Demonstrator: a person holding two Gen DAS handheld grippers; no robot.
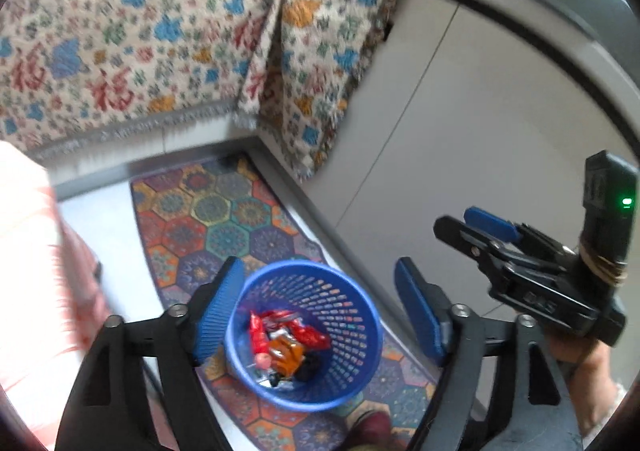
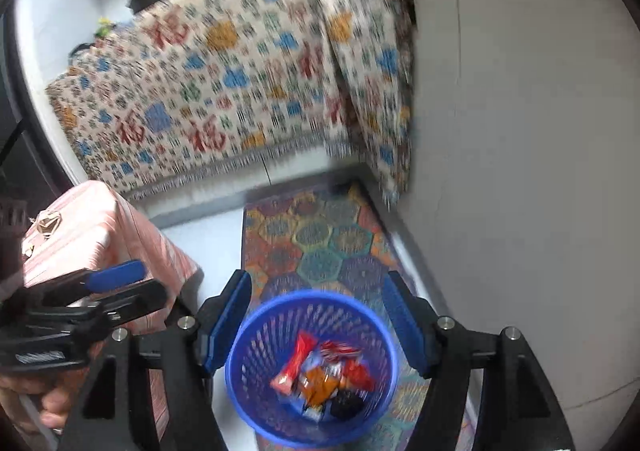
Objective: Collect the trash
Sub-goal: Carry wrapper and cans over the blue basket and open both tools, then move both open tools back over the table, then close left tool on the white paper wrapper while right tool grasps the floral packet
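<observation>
Wrappers lie in our blue bin. Both jaws are wide open and empty. We could bump the light bin and tip it over.

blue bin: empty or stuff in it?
Not empty. The blue bin stands upright on the patterned rug with wrappers piled at its bottom, well below the rim.

A round blue mesh basket stood upright on the patterned rug, holding red and orange wrappers.
</observation>
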